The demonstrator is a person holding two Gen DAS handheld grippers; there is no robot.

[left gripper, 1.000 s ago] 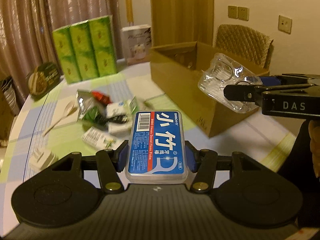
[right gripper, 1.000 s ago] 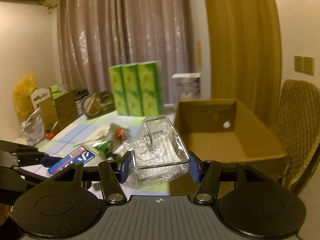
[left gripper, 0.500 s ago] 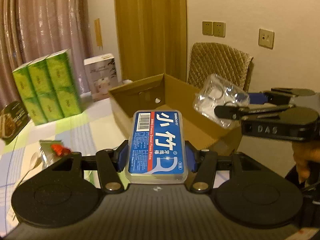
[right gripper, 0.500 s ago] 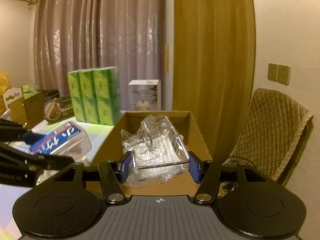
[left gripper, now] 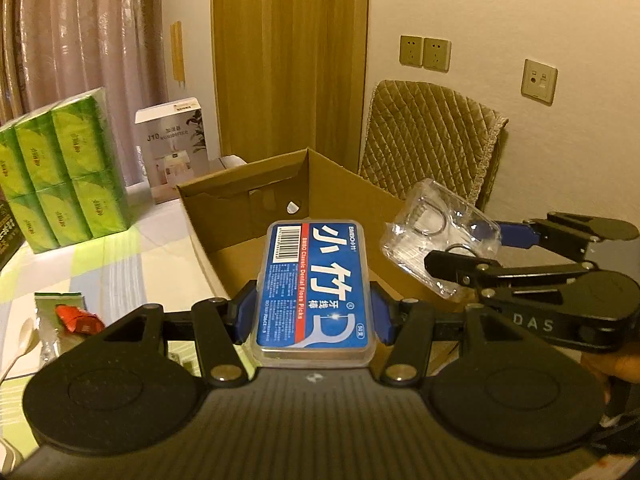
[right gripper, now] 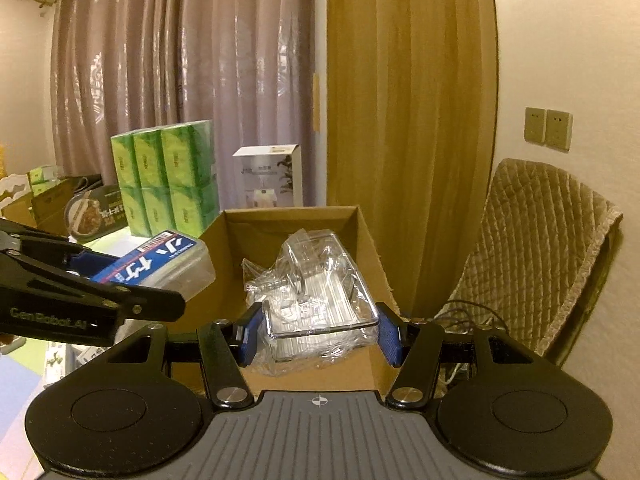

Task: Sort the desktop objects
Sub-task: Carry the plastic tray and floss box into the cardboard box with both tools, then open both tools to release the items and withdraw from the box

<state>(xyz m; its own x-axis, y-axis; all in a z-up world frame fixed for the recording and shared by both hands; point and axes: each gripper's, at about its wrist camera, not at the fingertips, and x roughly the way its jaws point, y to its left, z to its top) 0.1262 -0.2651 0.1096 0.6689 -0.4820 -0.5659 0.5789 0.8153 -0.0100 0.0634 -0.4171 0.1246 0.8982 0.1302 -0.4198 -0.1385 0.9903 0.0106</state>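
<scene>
From the left wrist, a floss box was seen pinched in the left claw above the near edge of an open carton on the desk. From the right wrist, a clear packet was seen pinched in the right claw over the carton.

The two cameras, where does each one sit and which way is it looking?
Left wrist: sits on the left claw, looking forward and slightly down at the floss pick box it grips, over the cardboard box; a bit of hand shows at right.
Right wrist: sits on the right claw, facing the same cardboard box, gripping a clear plastic packet; no hand clearly shows.
Shared: each sees the other claw, the cardboard box, green tissue packs and chair.
</scene>
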